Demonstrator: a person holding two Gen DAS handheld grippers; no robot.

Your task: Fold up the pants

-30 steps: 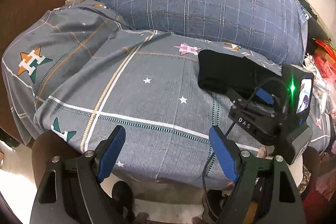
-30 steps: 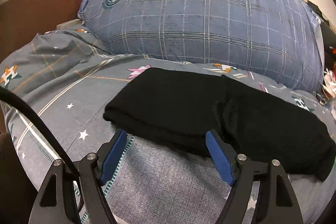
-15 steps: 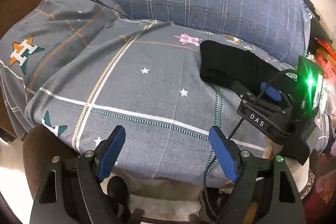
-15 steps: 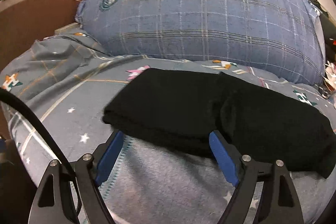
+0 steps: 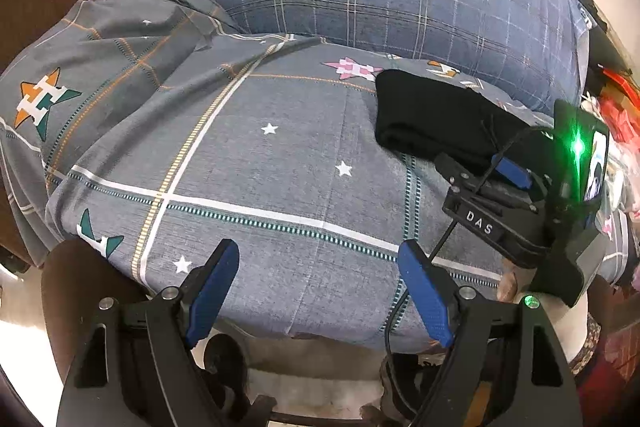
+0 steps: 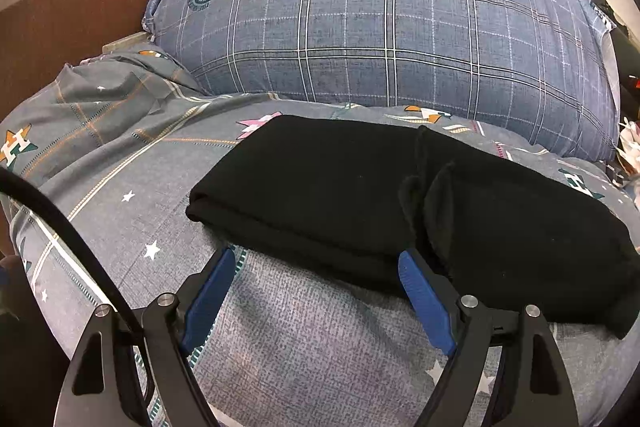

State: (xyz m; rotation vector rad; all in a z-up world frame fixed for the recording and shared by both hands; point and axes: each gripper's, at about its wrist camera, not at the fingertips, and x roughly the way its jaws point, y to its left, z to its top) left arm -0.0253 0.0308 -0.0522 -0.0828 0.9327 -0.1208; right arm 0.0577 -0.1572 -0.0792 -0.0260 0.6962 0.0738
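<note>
The black pants (image 6: pixel 360 195) lie folded in a long flat bundle on the grey star-print bedsheet (image 6: pixel 312 339), with a fold ridge near the middle. In the left wrist view the pants (image 5: pixel 424 115) show at the right, partly hidden by the right gripper's body (image 5: pixel 520 203). My right gripper (image 6: pixel 316 287) is open and empty, its blue fingertips (image 6: pixel 424 299) just in front of the bundle's near edge. My left gripper (image 5: pixel 320 287) is open and empty, held over the bed's front edge, left of the pants.
A large blue plaid pillow (image 6: pixel 380 27) lies behind the pants. A brown headboard (image 6: pixel 60 27) stands at the left. The sheet (image 5: pixel 240 155) drops off at the front edge above the floor (image 5: pixel 320 379). Red and white clutter (image 5: pixel 616 107) sits at the far right.
Both grippers have drawn back slightly toward the bed's front edge. The pants have not moved. Both grippers stay open.
</note>
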